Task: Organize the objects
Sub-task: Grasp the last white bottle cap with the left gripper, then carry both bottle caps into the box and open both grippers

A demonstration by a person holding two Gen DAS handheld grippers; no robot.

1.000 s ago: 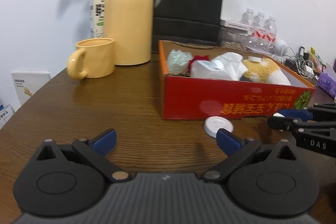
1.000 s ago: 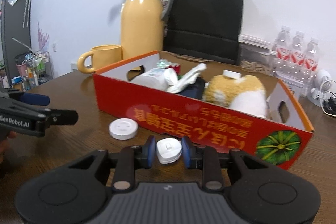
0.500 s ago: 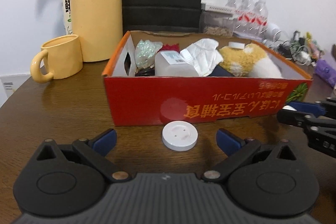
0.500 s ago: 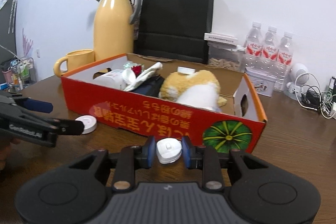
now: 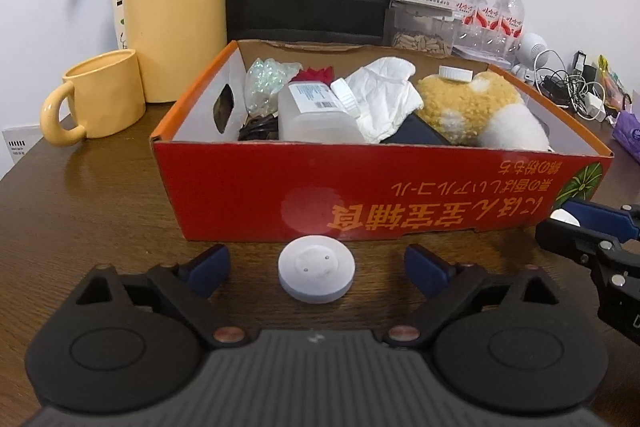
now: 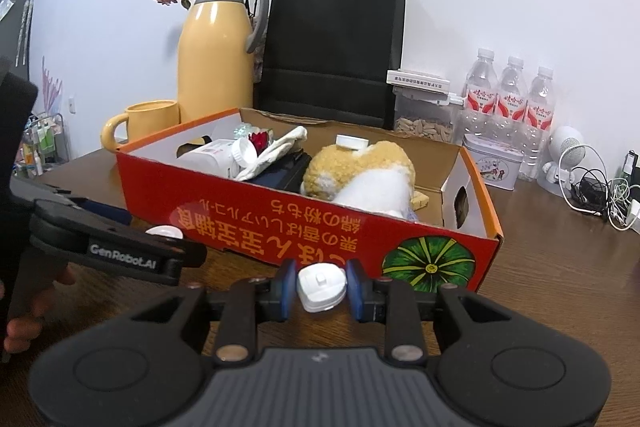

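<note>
table: brown wooden table (image 5: pixel 80 211), 1
box: red and orange cardboard box (image 5: pixel 372 187) on the table, 1, holding clutter; larger in the left wrist view than 0.5 s ago
jug: tall yellow thermos jug (image 5: pixel 174 3), 1, behind the box
mug: yellow ceramic mug (image 5: pixel 102 95), 1, beside the jug
bottles: clear plastic water bottles (image 6: pixel 510 107), 3
left gripper (image 5: pixel 316 267): jaws spread wide, gripping nothing; now straddles the disc, which sat ahead of it 0.5 s ago
right gripper (image 6: pixel 322 287): still clamped on small white plastic cap (image 6: pixel 321 286), near box front
disc: flat white round plastic disc (image 5: pixel 316 274), 1, on table just before box
</note>
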